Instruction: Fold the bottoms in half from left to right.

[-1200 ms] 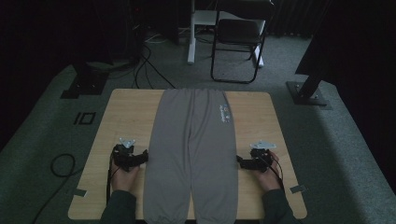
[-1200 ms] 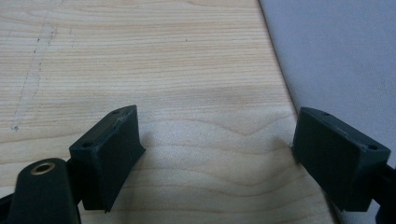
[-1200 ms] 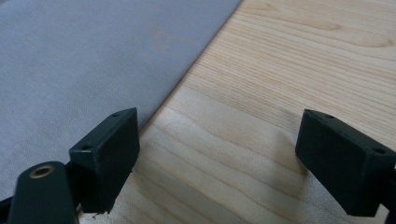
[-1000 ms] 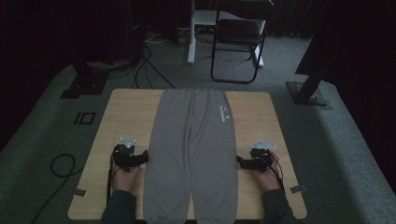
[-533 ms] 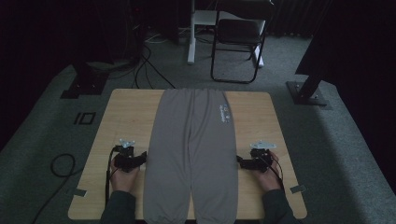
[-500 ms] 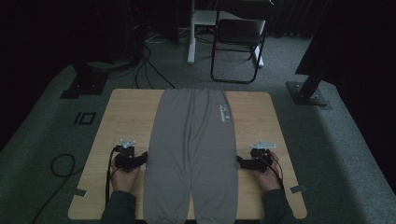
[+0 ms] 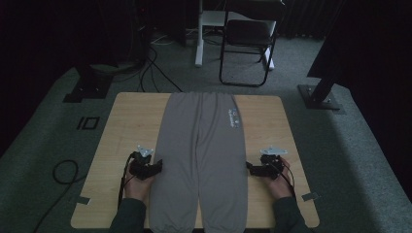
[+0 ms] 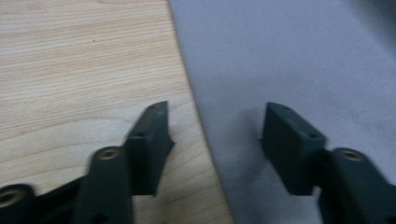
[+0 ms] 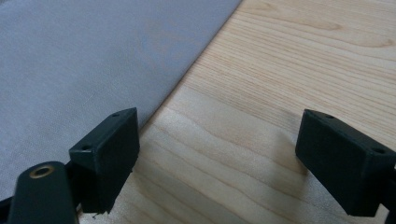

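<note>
Two tools flanking grey soft-cloth trousers (image 7: 204, 160) flat on pale wooden surface (image 7: 131, 121): left tool (image 8: 212, 140) just closing astride outer seam (not yet pinching), right tool (image 9: 215, 154) wide, empty. Light, limp; best gripped at edges.

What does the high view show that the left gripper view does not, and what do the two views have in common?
The high view takes in the whole grey trousers laid flat, waistband far and cuffs near, both hands, the right gripper at the trousers' other edge, and a chair beyond the table. The left gripper view shows up close that the left gripper has its jaws apart, straddling the trousers' edge, one over wood, one over cloth; they have just been closing. Both show the trousers, the wooden table and the left gripper.
</note>
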Action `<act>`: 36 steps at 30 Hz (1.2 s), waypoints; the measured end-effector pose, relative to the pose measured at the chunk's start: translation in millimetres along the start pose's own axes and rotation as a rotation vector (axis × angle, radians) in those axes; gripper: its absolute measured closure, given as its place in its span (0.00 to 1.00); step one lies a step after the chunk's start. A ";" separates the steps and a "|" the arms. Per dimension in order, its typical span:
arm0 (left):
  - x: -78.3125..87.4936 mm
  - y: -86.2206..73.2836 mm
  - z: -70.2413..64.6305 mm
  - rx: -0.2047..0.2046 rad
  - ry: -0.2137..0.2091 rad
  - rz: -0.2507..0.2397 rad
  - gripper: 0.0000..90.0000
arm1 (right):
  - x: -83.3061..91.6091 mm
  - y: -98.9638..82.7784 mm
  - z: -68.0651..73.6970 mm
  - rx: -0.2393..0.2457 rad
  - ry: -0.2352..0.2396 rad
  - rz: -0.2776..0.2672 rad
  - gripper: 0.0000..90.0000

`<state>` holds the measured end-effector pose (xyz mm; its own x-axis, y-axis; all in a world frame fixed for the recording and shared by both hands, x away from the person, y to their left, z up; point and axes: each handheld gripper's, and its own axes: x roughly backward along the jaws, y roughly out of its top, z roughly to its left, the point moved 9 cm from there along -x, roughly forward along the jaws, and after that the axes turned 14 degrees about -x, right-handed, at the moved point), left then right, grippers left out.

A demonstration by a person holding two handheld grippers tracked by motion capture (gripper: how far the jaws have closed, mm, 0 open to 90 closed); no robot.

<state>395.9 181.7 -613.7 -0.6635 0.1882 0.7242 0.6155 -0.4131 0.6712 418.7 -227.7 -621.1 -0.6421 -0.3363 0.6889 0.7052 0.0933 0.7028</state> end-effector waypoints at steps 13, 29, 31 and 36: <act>7.4 -12.0 29.3 0.014 0.082 0.039 0.93 | 0.5 -0.5 0.1 0.004 0.004 0.000 0.16; 30.4 32.4 5.9 0.046 -0.111 -0.152 0.99 | 0.6 -0.5 0.0 0.005 0.005 0.000 0.16; 34.8 47.0 -4.6 0.042 -0.162 -0.193 0.99 | 0.6 -0.5 0.0 0.005 0.005 0.000 0.16; 41.9 88.8 -38.8 -0.018 -0.257 -0.265 0.99 | 0.7 -0.6 0.0 0.006 0.006 0.000 0.16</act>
<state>406.2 118.3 -529.9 -0.6693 0.5074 0.5428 0.4273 -0.3348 0.8398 417.8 -228.0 -621.1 -0.6401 -0.3418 0.6881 0.7036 0.0989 0.7037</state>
